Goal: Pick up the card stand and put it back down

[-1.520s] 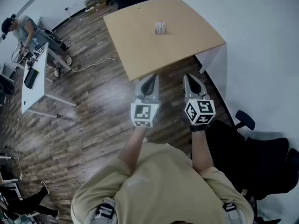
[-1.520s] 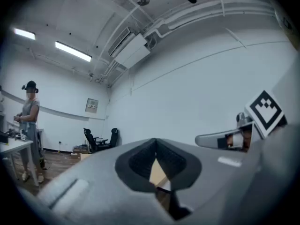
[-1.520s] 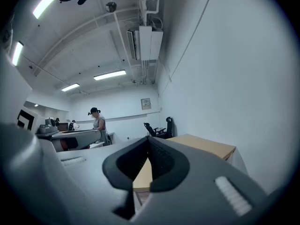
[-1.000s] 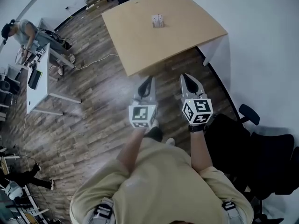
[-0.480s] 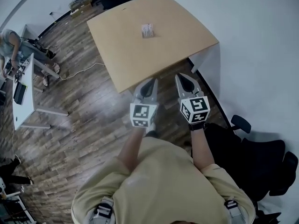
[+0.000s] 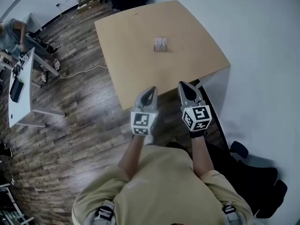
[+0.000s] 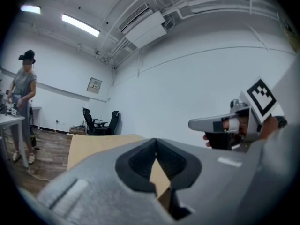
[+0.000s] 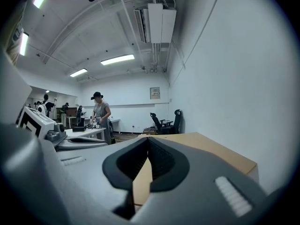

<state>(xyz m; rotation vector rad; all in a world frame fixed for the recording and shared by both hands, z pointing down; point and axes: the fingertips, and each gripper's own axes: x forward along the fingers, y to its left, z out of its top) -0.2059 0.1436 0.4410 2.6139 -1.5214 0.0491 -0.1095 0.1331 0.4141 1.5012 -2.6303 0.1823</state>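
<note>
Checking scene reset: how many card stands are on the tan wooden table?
1. The small white card stand sits alone near the middle of the tan wooden table. Almost the whole top shows, so none seems hidden.

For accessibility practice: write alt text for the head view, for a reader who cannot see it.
From above, a person holds the left gripper and right gripper, jaws shut and empty, at the near edge of a tan table. A card stand sits alone near its middle.
</note>
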